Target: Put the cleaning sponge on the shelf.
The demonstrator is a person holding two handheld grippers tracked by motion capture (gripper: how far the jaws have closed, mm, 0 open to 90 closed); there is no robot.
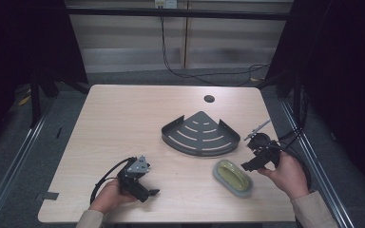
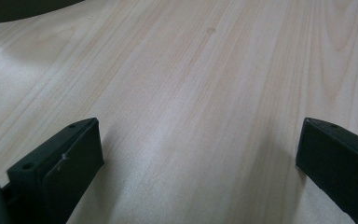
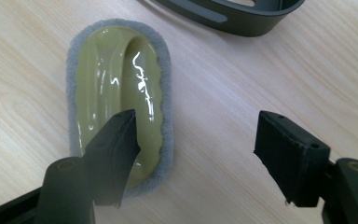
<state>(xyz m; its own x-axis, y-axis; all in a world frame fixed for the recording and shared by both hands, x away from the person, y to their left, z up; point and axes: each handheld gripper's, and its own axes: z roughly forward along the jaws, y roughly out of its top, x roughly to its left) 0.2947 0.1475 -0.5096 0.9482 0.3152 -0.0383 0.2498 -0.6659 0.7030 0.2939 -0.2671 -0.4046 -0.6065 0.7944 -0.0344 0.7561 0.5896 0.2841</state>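
Holding wide, the right gripper (image 3: 196,144) hangs just above the wooden table (image 1: 123,123), jaws released with nothing between them. In the right gripper view, one jaw overlaps the near end of the scrubbing pad (image 3: 119,88); whether it touches cannot be told. The other jaw stands over bare wood, well clear of the pad. The pad is an oval: glossy olive-green moulded handle on top, grey fibrous layer showing as a rim all round. It lies flat, long axis running away from the jaws, mostly off to one side of the gap rather than centred in it.

High view: right gripper (image 1: 253,164) in the person's right hand (image 1: 287,173), pad (image 1: 233,176) just beside it, toward the table's middle. Beyond both, near but apart from the pad, sits a dark metal corner rack (image 1: 200,134), fan-shaped, slotted base, low wall; its curved edge (image 3: 233,16) shows past the pad in the right gripper view.

Left gripper (image 1: 142,187), in the left hand (image 1: 107,197), sits well apart from the pad, near the table's front edge. Its jaws (image 2: 196,158) are also spread, over bare wood grain only.
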